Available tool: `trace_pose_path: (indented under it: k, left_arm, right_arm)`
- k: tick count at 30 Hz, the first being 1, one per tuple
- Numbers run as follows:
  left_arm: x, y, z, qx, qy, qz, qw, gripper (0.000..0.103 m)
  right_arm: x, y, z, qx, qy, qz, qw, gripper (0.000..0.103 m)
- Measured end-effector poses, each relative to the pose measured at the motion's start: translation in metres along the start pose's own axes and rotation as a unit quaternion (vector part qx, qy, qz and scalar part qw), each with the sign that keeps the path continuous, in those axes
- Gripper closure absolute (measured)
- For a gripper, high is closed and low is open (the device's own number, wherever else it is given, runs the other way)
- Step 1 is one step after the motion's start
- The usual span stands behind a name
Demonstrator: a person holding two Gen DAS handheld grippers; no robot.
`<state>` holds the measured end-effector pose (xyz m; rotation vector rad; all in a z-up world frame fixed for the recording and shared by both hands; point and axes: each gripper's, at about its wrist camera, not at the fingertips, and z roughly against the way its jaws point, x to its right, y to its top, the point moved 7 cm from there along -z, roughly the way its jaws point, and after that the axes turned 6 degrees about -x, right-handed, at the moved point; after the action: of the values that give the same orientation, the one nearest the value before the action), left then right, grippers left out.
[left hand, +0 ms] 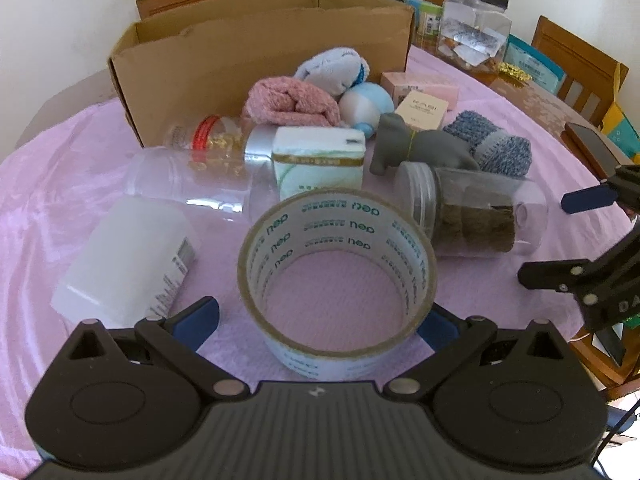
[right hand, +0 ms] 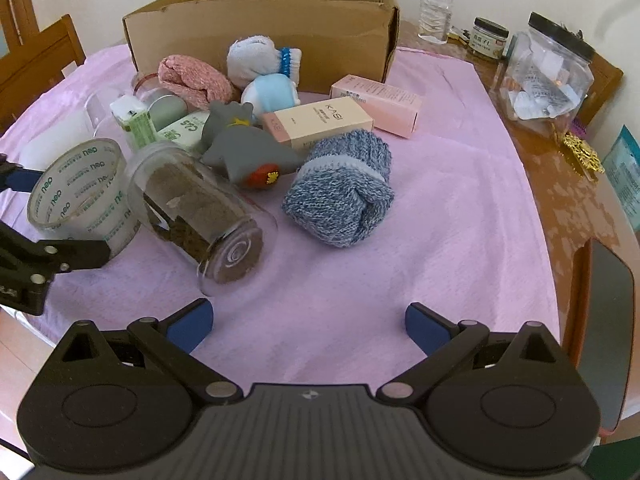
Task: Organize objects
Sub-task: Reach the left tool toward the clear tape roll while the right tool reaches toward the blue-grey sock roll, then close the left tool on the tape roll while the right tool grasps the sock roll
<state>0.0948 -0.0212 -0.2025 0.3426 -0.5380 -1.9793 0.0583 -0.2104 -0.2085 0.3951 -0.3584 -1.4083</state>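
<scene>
Pink cloth covers the table (right hand: 400, 240), a box (left hand: 260, 52) behind. Left tongs (left hand: 316, 320) stand spread around the tape (left hand: 336, 264) — light, stiff, slick, best pinched across its wall. Right tongs (right hand: 308, 326) gape empty. A jar (right hand: 200, 216) lies just beside, a white bottle (left hand: 128, 256) opposite — tight quarters.

Your left wrist view looks low and close over the tape roll (left hand: 336, 272) toward the cardboard box (left hand: 260, 56). Your right wrist view faces the same box (right hand: 264, 28) from further right, sharing the roll (right hand: 80, 196) and jar (right hand: 200, 216).
</scene>
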Motion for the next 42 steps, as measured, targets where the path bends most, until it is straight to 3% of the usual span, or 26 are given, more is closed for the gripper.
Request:
trace_pose_path:
  k: [7,11,15,19,32,42]
  left_arm:
    - [0.002,0.007,-0.005,0.009,-0.007,-0.001,0.9999,0.000]
    - [0.001,0.006,-0.005,0.010,0.000,0.011,0.9999,0.000]
    - [0.001,0.003,-0.003,0.007,0.017,0.037,0.9991,0.000]
    - [0.001,-0.001,-0.002,0.015,0.029,0.054,0.9980,0.000]
    - [0.006,-0.006,0.001,0.013,0.072,0.115,0.9907,0.000]
    - [0.013,-0.001,0.004,0.012,0.100,0.110,0.9888,0.001]
  right_arm:
    - [0.005,-0.006,0.004,0.004,0.011,0.022,1.000,0.000]
    - [0.012,-0.010,0.007,-0.015,0.017,0.031,0.999,0.000]
    - [0.030,-0.010,0.010,-0.027,-0.001,0.017,1.000,0.000]
    - [0.046,-0.001,0.012,-0.018,-0.009,0.063,0.998,0.000]
    - [0.064,0.051,-0.025,-0.003,0.084,0.200,0.976,0.000]
    - [0.044,0.074,-0.040,0.006,0.139,0.276,0.951,0.000]
